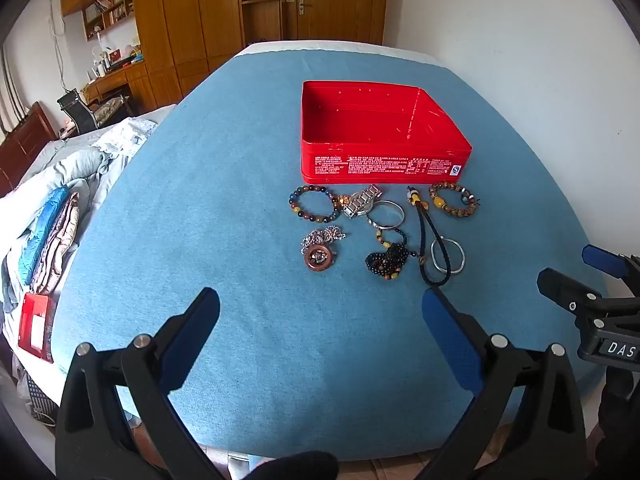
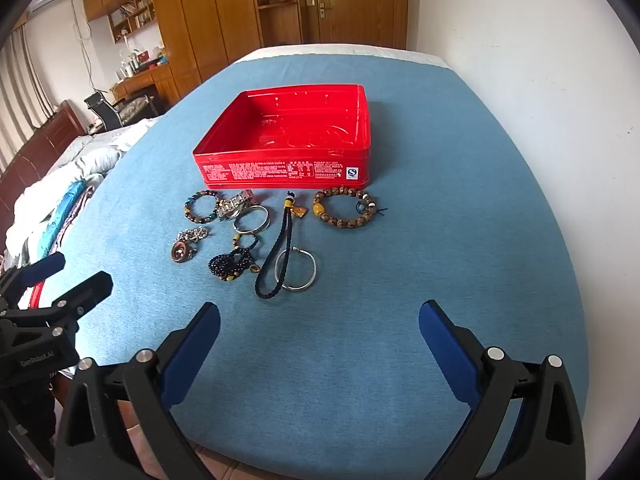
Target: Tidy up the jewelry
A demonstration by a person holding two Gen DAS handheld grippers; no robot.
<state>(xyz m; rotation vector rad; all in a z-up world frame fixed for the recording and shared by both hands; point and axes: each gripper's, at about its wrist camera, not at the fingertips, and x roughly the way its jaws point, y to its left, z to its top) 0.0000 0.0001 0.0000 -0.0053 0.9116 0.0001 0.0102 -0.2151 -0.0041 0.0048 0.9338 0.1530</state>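
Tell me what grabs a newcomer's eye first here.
The red tin stands open and empty in the middle of the blue cloth. A cluster of jewelry lies just in front of it. Nearest the cameras, the left gripper and right gripper hover open, holding nothing.

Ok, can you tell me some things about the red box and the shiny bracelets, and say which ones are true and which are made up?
1. The red box has nothing inside it. True.
2. The watch lies in the box. False: it lies on the blue cloth, in front of the box.
3. The left hand-held gripper is holding a bracelet. False: its jaws are open with nothing between them.
4. The brown bead bracelet lies at the right end of the jewelry. True.
5. The right hand-held gripper is open. True.
6. The box has its lid on. False: its top is open.
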